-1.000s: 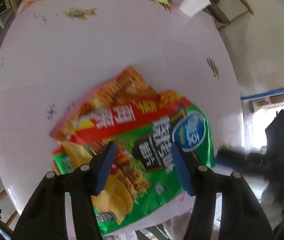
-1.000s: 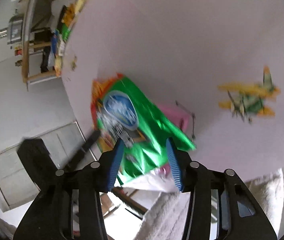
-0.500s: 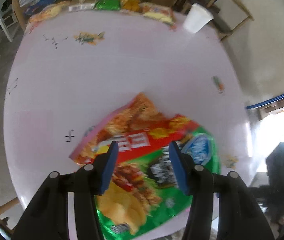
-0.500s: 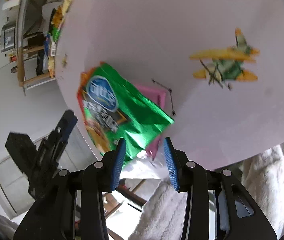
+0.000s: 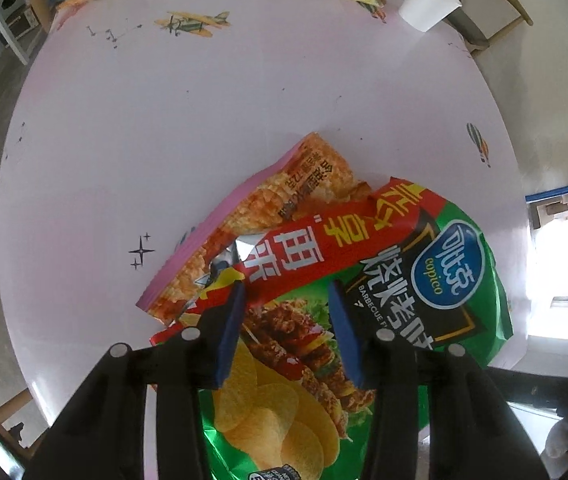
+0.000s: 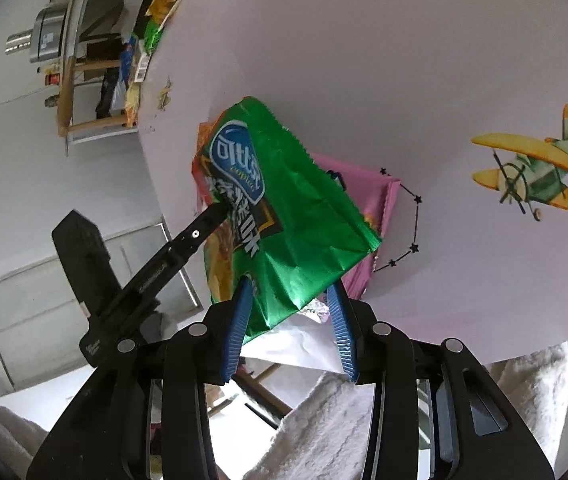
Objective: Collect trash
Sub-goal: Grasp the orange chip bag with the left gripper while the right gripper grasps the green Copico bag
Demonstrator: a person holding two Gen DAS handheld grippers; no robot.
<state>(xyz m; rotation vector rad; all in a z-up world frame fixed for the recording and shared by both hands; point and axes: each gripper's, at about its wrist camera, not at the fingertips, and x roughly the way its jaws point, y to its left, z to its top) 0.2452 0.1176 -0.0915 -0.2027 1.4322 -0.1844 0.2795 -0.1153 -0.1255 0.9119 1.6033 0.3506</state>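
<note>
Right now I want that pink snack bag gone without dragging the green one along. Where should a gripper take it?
Take the pink snack bag by its far corner, coming from above on the bare-table side: that end lies uncovered, while the green chip bag overlaps its near end.

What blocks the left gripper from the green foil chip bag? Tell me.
Nothing visible does. The left gripper is right over the green foil chip bag, its jaws closing with the bag's printed face between them. The pink-edged orange snack wrapper lies underneath the bag, not above it.
</note>
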